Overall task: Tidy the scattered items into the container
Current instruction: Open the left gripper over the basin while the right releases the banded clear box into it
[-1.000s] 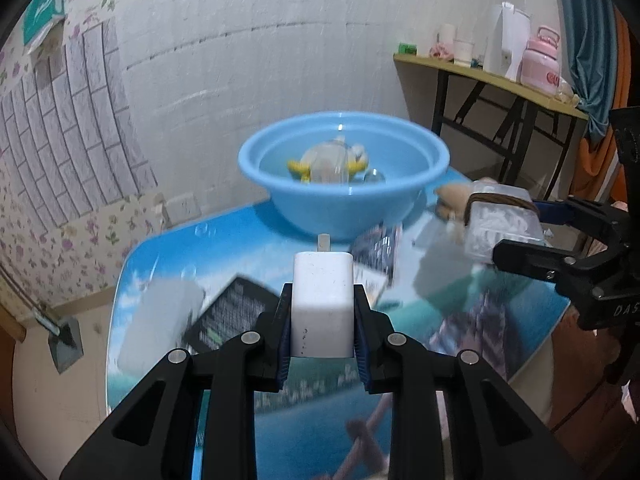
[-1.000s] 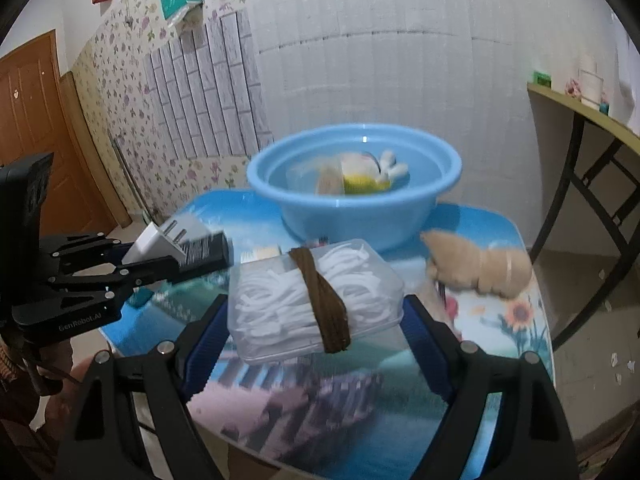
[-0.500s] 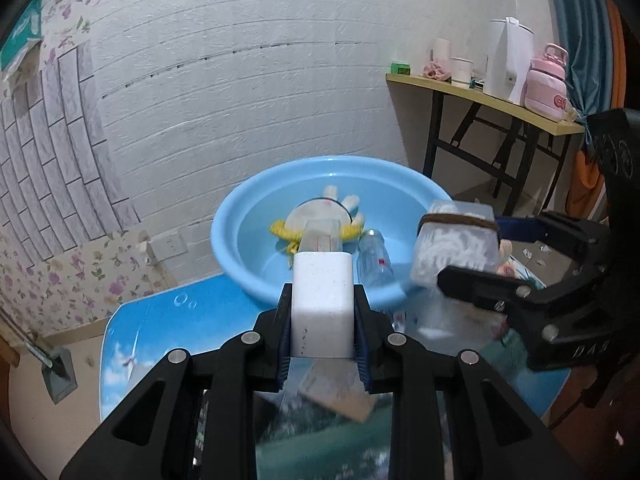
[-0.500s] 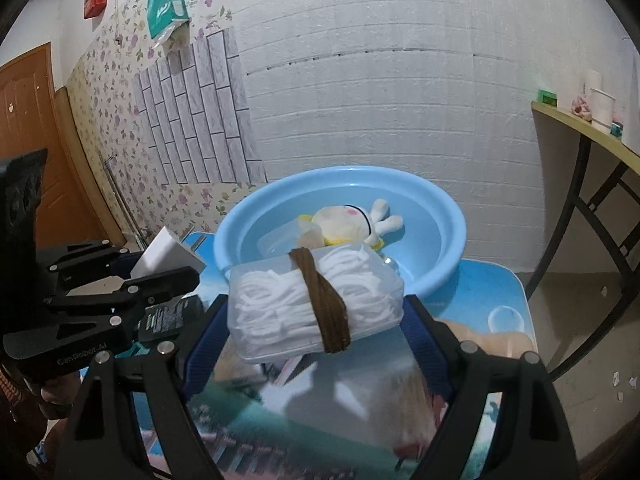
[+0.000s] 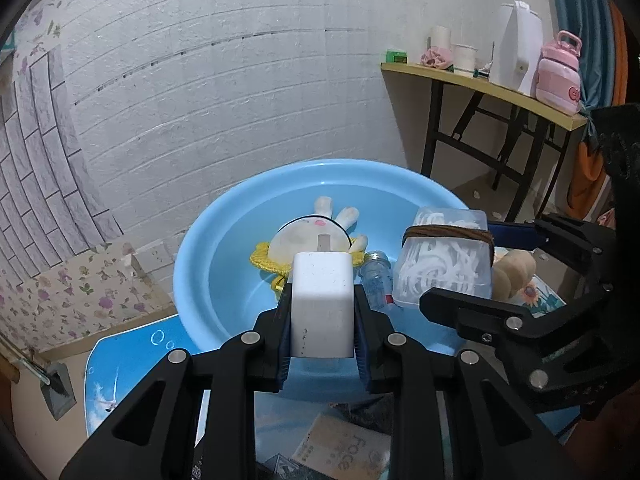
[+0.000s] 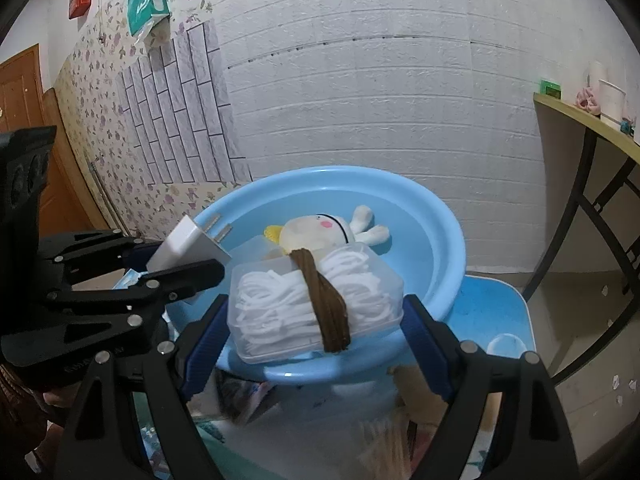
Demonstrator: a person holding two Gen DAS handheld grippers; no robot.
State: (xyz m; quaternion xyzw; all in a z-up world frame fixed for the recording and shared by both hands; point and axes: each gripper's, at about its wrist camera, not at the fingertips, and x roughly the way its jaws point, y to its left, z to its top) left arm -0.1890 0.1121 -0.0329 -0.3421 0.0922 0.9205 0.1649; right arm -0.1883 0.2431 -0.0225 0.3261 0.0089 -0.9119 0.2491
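Note:
My left gripper point(image 5: 322, 344) is shut on a white plug charger point(image 5: 322, 304), held above the near rim of the blue basin point(image 5: 224, 224). My right gripper point(image 6: 316, 320) is shut on a clear plastic box of white cord with a brown band point(image 6: 312, 304), held over the basin's near rim point(image 6: 452, 240). The box also shows in the left wrist view point(image 5: 444, 264), and the charger in the right wrist view point(image 6: 188, 244). In the basin lie a plush rabbit point(image 5: 316, 232), a small bottle point(image 5: 376, 276) and a clear container point(image 6: 256, 248).
The basin stands on a blue printed table point(image 5: 128, 364) by a white brick wall. A paper packet point(image 5: 340, 452) and dark packets lie near the front. A brown plush point(image 5: 512, 268) lies at the right. A side table with a kettle point(image 5: 516, 48) stands far right.
Both grippers have moved forward and up with their loads, from over the table to the basin's near rim. The basin now looms large and close.

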